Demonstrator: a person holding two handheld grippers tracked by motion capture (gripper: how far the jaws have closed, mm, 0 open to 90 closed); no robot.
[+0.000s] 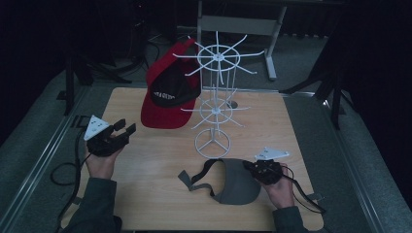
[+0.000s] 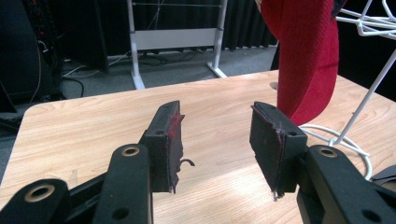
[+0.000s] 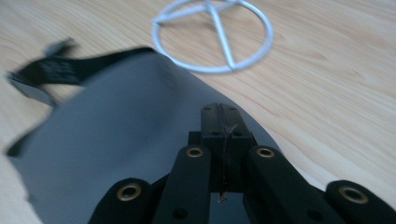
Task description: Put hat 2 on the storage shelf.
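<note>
Left gripper (image 1: pixel 123 127): at nine o'clock on the wooden table (image 1: pixel 160 194), jaws wide apart, holding nothing.
Red cap (image 1: pixel 167 87): at eleven o'clock, hung on the white wire rack (image 1: pixel 214 109); we see white lettering on its black front, too small to read.
Grey visor (image 1: pixel 233 182): at five o'clock, flat on the table, strap toward the rack's ring base.
Right gripper (image 1: pixel 248 165): jaws pressed together over the visor; we cannot tell whether fabric is pinched.
Risk: we judge a thin grip could slip when lifted; the strap could snag the rack and tip it.
</note>
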